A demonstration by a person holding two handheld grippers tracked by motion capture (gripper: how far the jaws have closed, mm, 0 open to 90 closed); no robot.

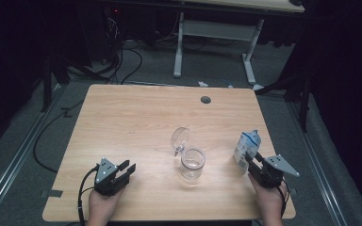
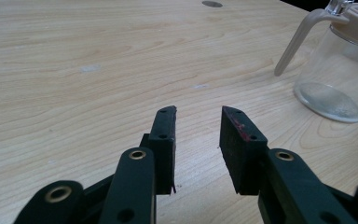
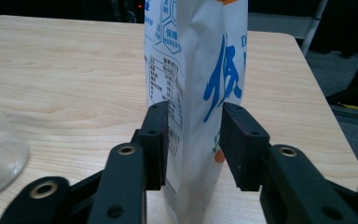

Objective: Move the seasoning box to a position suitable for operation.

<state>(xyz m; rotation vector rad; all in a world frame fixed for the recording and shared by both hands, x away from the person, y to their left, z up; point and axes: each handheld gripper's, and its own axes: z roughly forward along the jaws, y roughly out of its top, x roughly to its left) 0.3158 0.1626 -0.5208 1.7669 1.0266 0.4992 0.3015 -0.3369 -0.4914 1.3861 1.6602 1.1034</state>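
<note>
Carton noted upright at the right side of the table, near the near edge, standing between the jaws of the right gripper. White gable-topped paper carton; creased, slightly dented faces. Large blue Chinese characters printed on one face, a small-print table in blue on the adjoining face, an orange dot low down; small text too fine to be read. Left pad seen against the carton's corner, right pad at or just off the printed face; a firm pinch cannot be confirmed.

Left to right: left gripper held low over bare wood at the near left, jaws spread partway, nothing between them; pads black, matte, rectangular, red flecks on one. Table top light wood-grain laminate, round grey grommet at the far edge. Glass jug at centre, clear, round-bodied, pale translucent handle, hinged lid raised.
</note>
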